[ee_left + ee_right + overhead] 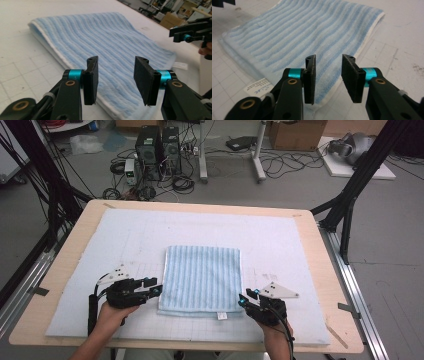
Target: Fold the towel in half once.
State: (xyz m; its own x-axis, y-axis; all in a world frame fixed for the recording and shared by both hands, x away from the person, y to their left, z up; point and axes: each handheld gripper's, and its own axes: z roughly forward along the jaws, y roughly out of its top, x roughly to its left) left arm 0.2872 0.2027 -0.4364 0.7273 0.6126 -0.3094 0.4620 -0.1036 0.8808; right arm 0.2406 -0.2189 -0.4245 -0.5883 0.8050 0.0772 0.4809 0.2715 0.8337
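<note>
1. Black tongs on both sides stand released with nothing between the pads: the left tongs (154, 286) hang at the near left corner of the folded towel (201, 277), the right tongs (243, 300) at its near right corner. In the left gripper view the left tongs (115, 80) sit above the towel's (100, 47) edge; in the right gripper view the right tongs (328, 78) hover over the towel's (294, 42) near corner.
2. That blue-and-white striped towel lies flat, already folded, in the middle of the white padded mat (125, 235) on the tabletop (75, 245), with its small label (222, 316) at the near edge.
3. I judge that a fold has just been laid down and let go; the step in hand is a release or a re-grip.
4. A further fold would call for pinching both near corners at once, catching every layer, then carrying them evenly toward the far edge.
5. Nothing stands in the way on the mat. Beyond the far edge, on the floor, are computer towers (157, 150), loose cables (182, 184) and a cardboard box (297, 134), well apart.
</note>
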